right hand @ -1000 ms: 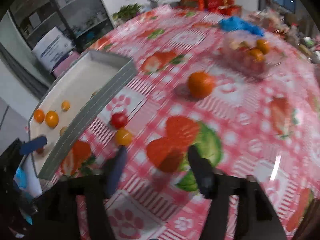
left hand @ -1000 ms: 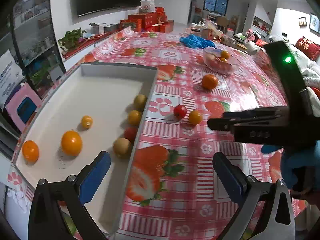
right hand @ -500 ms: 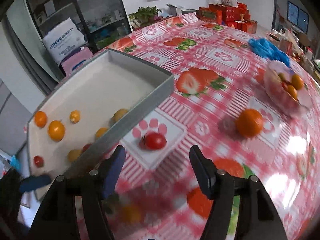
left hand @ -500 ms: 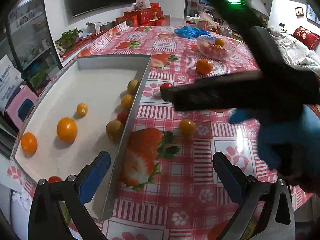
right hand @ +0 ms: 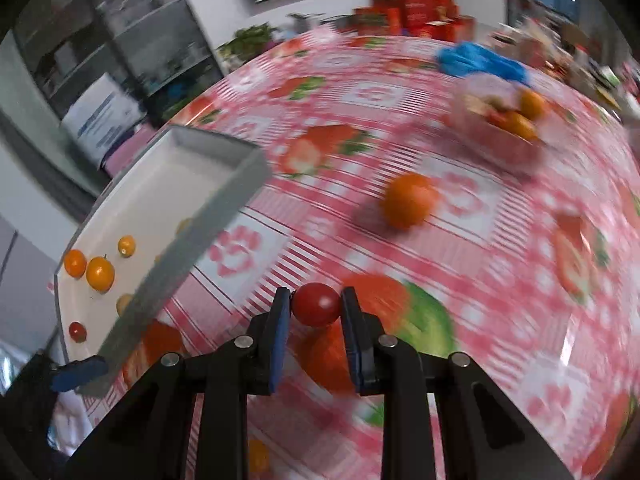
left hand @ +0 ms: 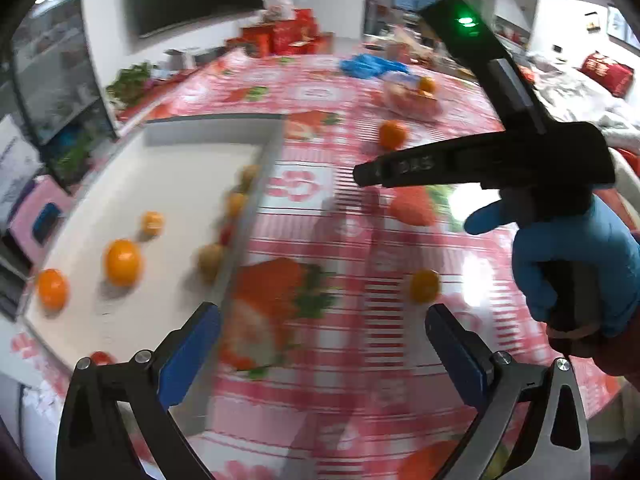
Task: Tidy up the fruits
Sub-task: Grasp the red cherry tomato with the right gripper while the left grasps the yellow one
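Between the blue pads of the right gripper [right hand: 316,306] sits a small red tomato [right hand: 316,305], pinched on both sides, its jaws having just closed on it; it is above the strawberry-print tablecloth [right hand: 500,272], just beside the long wall of the grey tray [right hand: 192,240]; inside the tray lie several small orange and yellow fruits and one red one; farther off on the cloth sits an orange [right hand: 408,200], and beyond it a clear bowl [right hand: 496,120] of fruit; the left gripper [left hand: 320,344] is spread wide with nothing between its pads, over the tray's corner, a small yellow fruit [left hand: 424,286] lying near its right pad.
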Tool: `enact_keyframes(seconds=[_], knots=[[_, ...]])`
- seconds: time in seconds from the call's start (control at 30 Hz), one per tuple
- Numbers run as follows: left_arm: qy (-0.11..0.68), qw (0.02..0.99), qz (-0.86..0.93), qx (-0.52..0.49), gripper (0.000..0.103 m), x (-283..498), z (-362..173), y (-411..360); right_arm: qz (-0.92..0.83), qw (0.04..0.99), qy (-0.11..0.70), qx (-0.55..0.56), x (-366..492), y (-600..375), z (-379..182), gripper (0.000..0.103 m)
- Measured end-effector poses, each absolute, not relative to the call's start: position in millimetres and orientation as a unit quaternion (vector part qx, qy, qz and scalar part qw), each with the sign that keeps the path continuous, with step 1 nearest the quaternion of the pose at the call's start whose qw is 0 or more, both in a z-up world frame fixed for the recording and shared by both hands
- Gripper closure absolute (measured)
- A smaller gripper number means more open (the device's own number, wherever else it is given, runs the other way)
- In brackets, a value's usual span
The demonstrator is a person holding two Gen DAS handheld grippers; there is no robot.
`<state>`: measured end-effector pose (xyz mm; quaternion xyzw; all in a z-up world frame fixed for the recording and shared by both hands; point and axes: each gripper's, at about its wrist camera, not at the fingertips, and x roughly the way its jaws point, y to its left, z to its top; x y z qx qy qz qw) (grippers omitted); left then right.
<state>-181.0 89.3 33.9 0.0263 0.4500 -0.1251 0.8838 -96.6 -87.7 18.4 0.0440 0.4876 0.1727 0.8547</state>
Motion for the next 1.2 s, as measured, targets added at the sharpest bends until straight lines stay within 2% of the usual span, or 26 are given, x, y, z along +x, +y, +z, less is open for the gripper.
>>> enact_keyframes(seconds=[0.2,0.37,0.5,0.53,0.6,0.63,0.7,0.77,0.8,0.83,1.2], knots=[[0.443,0.880,-0.152,0.078,0.000,-183.2,29.9,47.3,0.135,0.865,0.479,0.067,-129.2,-133.7,20.5,0.075],[0.463,0.868,-0.167,0.066,0.000,-170.6,21.0,24.9,0.106,0.870,0.471,0.101,-151.6,-169.2,22.6,0.075],[0.460,0.868,-0.157,0.100,0.002,-161.3,11.7,5.9,0.092,0.871,0.468,0.119,-163.3,-188.6,21.5,0.075],[0.462,0.868,-0.157,0.096,0.012,-159.1,10.0,5.1,0.089,0.871,0.468,0.124,-165.4,-191.7,20.7,0.075],[0.470,0.865,-0.162,0.068,0.018,-152.9,8.1,5.0,0.086,0.870,0.468,0.131,-168.3,-195.3,18.5,0.075],[0.468,0.867,-0.156,0.066,0.027,-152.2,8.6,5.6,0.086,0.870,0.468,0.132,-169.8,-195.9,17.7,0.075],[0.462,0.870,-0.158,0.067,0.039,-155.2,11.8,4.1,0.085,0.869,0.469,0.135,-171.4,-197.2,15.6,0.075],[0.462,0.870,-0.161,0.067,0.059,-158.4,12.7,3.8,0.085,0.868,0.470,0.138,-172.5,-198.5,14.2,0.075],[0.462,0.868,-0.165,0.070,0.074,-161.1,14.1,3.6,0.085,0.868,0.470,0.139,-172.8,-198.9,13.8,0.075],[0.464,0.867,-0.166,0.070,0.079,-163.0,14.7,4.1,0.085,0.868,0.469,0.139,-173.1,-198.7,13.5,0.075],[0.483,0.860,-0.162,0.040,0.079,-167.8,16.6,19.8,0.090,0.869,0.468,0.134,-174.7,-191.2,16.6,0.075]])
